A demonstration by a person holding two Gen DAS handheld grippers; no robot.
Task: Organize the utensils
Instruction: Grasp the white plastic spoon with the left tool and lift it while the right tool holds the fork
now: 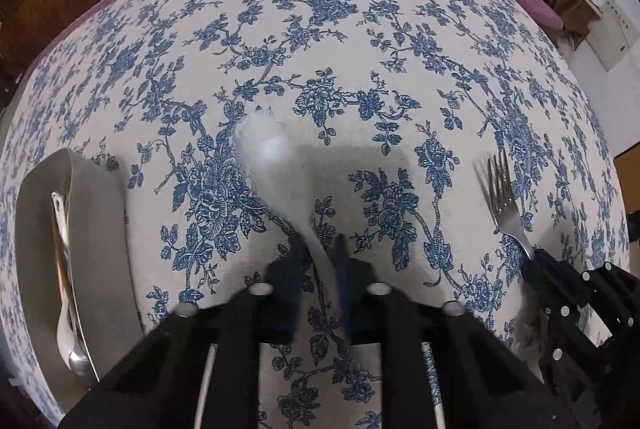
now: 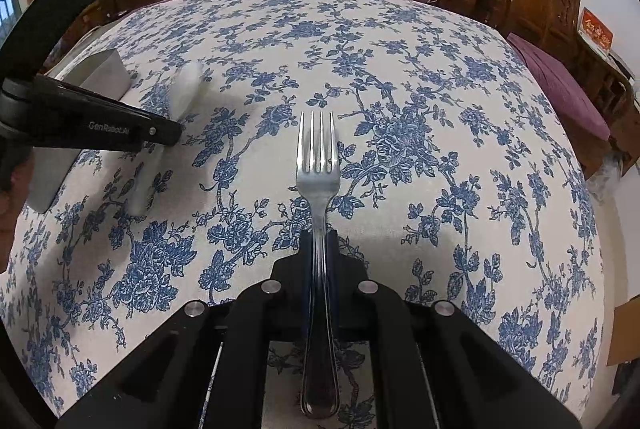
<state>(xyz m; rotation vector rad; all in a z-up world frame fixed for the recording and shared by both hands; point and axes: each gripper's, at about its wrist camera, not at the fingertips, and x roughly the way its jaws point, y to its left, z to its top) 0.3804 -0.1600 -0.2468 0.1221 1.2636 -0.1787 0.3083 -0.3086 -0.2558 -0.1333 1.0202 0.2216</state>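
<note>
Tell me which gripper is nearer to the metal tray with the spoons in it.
Left. The left gripper, shut on a white spoon, sits just right of the metal tray. The right gripper, holding the fork, is farther right, beyond the left one.

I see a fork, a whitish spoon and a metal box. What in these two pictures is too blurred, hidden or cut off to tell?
- White spoon in the left gripper: motion-blurred in both views; its bowl shows no detail.
- Metal tray: left wrist view cuts off its near end; in the right wrist view the left gripper's body covers part of it.
- Utensils in the tray: overlapping, so their number is unclear.
- Fork in the right gripper: the fingers cover part of its handle.
</note>
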